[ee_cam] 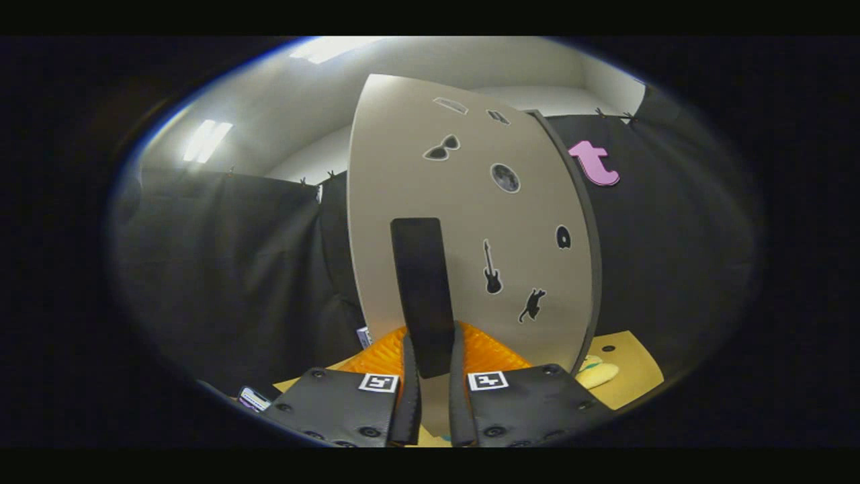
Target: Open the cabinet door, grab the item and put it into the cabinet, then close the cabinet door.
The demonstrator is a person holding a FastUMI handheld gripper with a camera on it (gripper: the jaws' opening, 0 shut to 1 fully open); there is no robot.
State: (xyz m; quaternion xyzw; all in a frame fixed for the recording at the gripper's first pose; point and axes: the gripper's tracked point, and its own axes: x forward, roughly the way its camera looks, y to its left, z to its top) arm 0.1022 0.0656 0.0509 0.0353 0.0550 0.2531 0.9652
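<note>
Fingers of your gripper (430, 396) stand close together with the dark handle (422, 296) of the cabinet door (470, 222) running up from between them; both seem to press its lower end, though you cannot quite see the contact itself. Take that handle as your landmark. It is a long upright bar fixed to the pale door panel, and the door spreads out behind it and mostly to its right, with a dark edge strip (579, 235) along the far right side. Right of the handle the door carries small stickers: a guitar (492, 269) nearest, a cat (533, 305) lower and further right, a round moon-like disc (504, 177) above, and sunglasses (441, 149) higher still. Just behind the handle's foot, on either side of it, an orange ribbed surface (487, 353) shows. Well to the right of the handle, past the door's edge, a pale rounded item (598, 373) lies on the yellowish table (631, 366); you cannot tell what it is. Down to the handle's left, a small packet (254, 398) lies near the gripper's body.
</note>
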